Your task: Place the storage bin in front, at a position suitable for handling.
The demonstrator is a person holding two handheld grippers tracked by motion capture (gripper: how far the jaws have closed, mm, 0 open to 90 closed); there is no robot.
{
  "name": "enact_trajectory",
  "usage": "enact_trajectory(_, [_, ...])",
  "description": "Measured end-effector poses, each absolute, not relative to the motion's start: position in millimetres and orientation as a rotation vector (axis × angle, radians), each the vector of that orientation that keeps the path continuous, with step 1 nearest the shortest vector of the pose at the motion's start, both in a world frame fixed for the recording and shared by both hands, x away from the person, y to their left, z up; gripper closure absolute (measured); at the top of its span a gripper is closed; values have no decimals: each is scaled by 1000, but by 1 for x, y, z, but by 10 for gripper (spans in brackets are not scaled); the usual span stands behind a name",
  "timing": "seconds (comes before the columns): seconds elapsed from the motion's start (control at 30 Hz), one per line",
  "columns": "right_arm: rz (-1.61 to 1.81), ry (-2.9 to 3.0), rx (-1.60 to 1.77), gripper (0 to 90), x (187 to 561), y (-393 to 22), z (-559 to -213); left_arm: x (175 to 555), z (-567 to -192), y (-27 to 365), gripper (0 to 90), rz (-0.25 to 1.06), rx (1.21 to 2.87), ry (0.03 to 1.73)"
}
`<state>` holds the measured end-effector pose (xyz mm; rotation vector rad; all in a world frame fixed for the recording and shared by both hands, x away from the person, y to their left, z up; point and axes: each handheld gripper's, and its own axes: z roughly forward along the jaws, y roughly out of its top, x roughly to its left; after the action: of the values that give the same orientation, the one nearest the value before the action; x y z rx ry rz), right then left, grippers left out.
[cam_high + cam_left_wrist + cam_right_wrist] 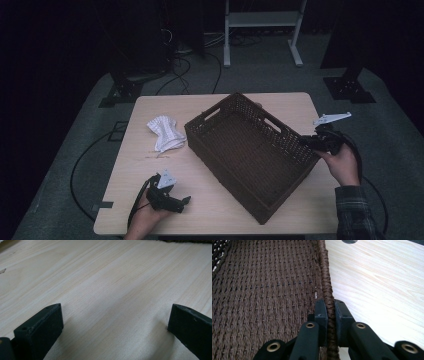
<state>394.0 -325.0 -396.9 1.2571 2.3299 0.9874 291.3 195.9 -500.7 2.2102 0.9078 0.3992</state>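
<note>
Black fingers (322,312) of the right gripper (330,315) are clamped on the braided rim of the brown woven basket (262,290), one finger inside the wall and one outside, so the rim runs up between them. Seen from the high view, this right gripper (314,142) grips the basket (250,150) at its right-hand corner, with the person's right hand (344,165) behind it. That basket sits at an angle on the pale wooden tabletop (220,205), toward its right half, and its inside holds nothing. Over on the near left, the left gripper (172,202) rests low over the tabletop in the left hand (147,216), well apart from the basket; its fingers (40,330) stand spread wide with only bare wood between them. A crumpled white cloth (165,132) lies on the tabletop just left of the basket.
</note>
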Motion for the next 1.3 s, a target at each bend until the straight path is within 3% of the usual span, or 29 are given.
enact_trajectory(0.97, [917, 2227, 1376, 798, 448, -373, -396, 292, -501, 195, 0, 399, 2204, 899])
enact_trajectory(1.03, [916, 2225, 1370, 755, 448, -374, -396, 292, -501, 195, 0, 399, 2206, 896])
enact_trajectory(1.07, [894, 2205, 1373, 680, 446, -373, -395, 292, -501, 195, 0, 400, 2206, 896])
enact_trajectory(1.13, [875, 2176, 1367, 617, 443, -372, -393, 292, -501, 195, 0, 400, 2206, 895])
enact_trajectory(1.3, [863, 2116, 1333, 532, 429, -368, -378, 292, -501, 195, 0, 402, 2208, 892])
